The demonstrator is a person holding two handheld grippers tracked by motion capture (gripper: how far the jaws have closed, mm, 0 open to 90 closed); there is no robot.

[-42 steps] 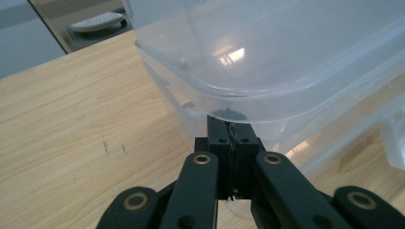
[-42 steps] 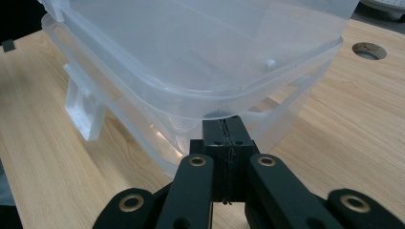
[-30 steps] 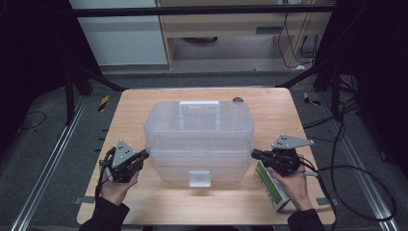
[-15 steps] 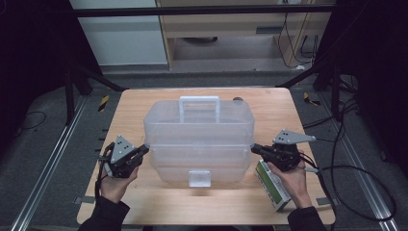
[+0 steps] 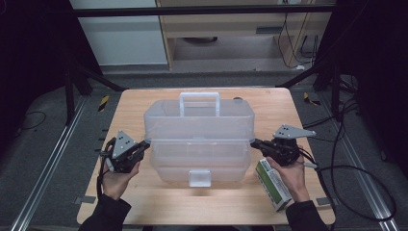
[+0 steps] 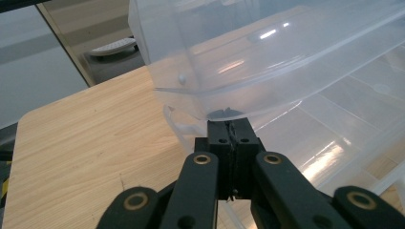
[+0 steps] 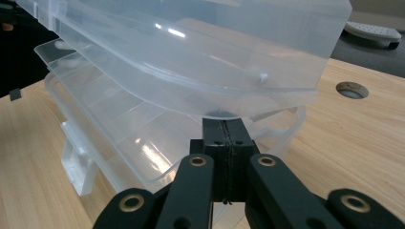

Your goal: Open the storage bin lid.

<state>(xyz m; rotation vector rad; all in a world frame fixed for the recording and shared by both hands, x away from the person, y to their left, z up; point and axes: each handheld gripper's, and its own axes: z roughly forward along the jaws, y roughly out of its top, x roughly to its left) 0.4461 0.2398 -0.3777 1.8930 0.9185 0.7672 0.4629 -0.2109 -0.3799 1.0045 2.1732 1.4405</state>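
A clear box (image 5: pixel 198 139) stood mid-table (image 5: pixel 144 103), its lid raised off the base so that a gap ran along the front, the handle (image 5: pixel 199 102) up at the far side and the latch (image 5: pixel 199 177) facing the person.

The left hand (image 5: pixel 117 178) came in from the near edge, left of the box, forearm angled slightly inward. It held the left gripper (image 5: pixel 144 143) roughly level, tip aimed at the box's left end. In the left gripper view the jaws were pressed flat together with nothing between them, and their tip sat under the lid's edge (image 6: pixel 224 113), touching it.

The right hand (image 5: pixel 287 175) mirrored this on the box's right, its gripper (image 5: pixel 253 142) level and pointing inward. Its jaws too were closed tight and empty, the tip tucked beneath the lid's rim (image 7: pixel 220 113) above the base (image 7: pixel 143 143).

A green carton (image 5: pixel 272 184) lay right of the box, beside the right hand.
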